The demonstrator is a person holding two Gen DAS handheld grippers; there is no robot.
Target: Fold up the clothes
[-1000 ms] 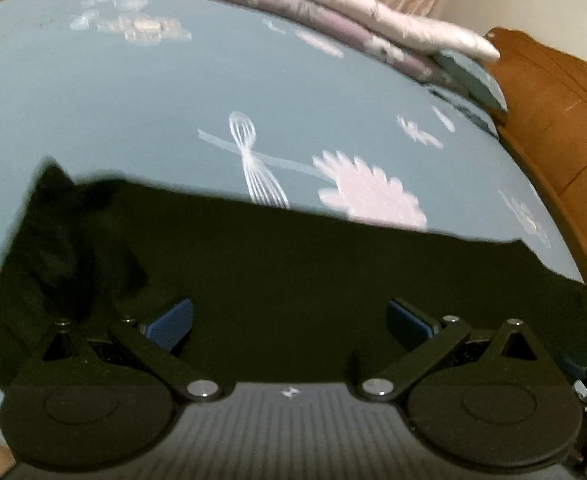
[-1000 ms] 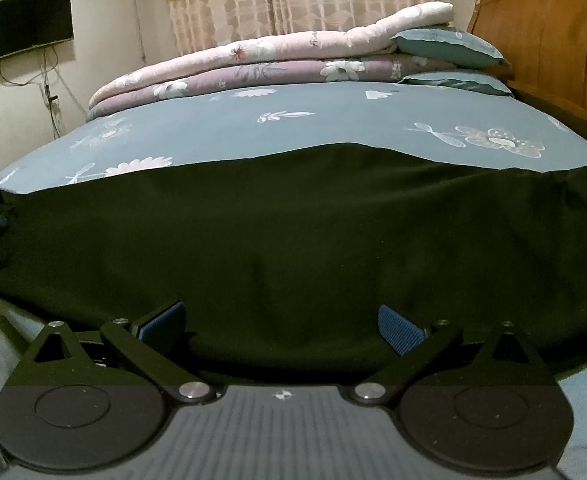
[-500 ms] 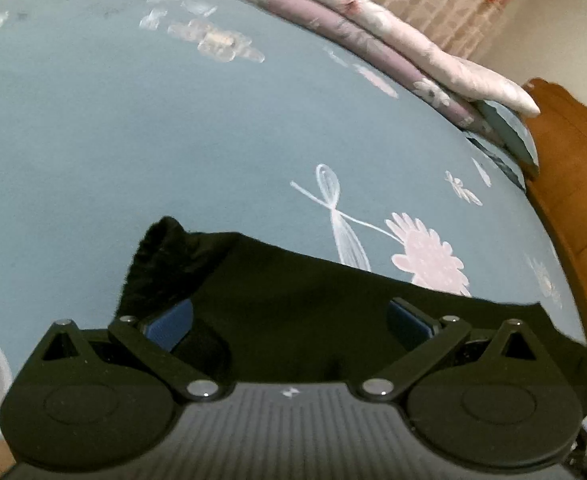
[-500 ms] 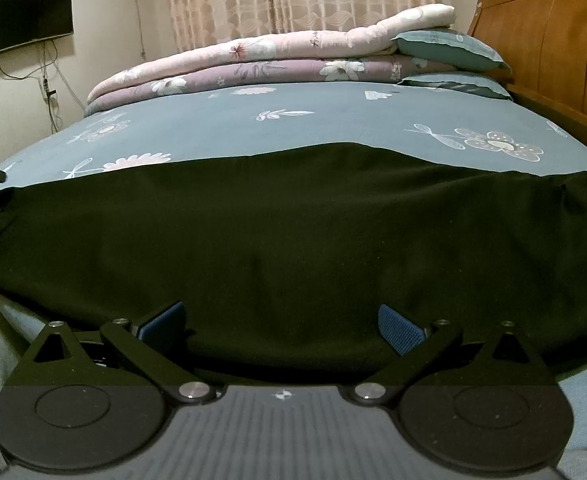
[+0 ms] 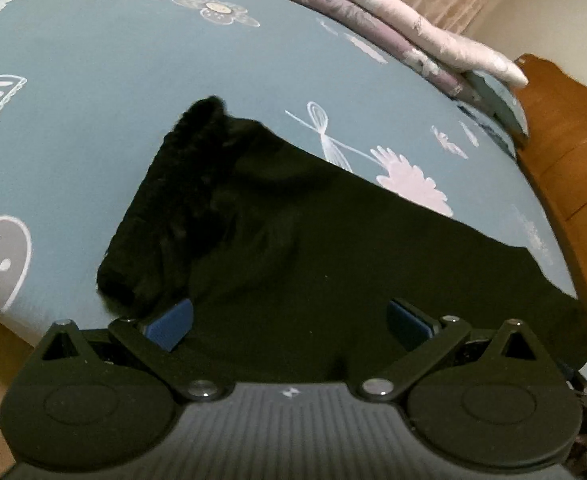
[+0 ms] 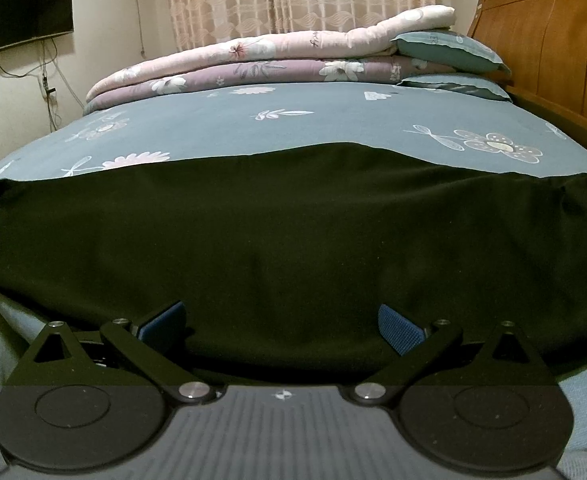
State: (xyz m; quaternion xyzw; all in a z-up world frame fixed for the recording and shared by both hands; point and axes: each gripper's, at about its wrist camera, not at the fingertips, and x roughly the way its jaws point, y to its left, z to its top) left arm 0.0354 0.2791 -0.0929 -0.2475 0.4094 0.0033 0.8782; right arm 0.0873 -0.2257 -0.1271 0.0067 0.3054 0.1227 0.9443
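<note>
where the left wrist view looks down, the left gripper (image 5: pixel 289 322) stands wide apart, holding nothing, over a black garment (image 5: pixel 333 264) on the blue floral bedsheet (image 5: pixel 93 80); its bunched end (image 5: pixel 165 216) lies nearest the bed's edge. in the right wrist view the right gripper (image 6: pixel 281 326) is likewise spread and empty; folded quilts (image 6: pixel 253 64) and pillows (image 6: pixel 449 50) lie beyond the garment, whose dark folds are hard to read.

— What does the garment look like?
— A black garment (image 6: pixel 293 240) spread wide and flat across the frame's middle; in the left wrist view its bunched end (image 5: pixel 181 208) rises centre-left.
</note>
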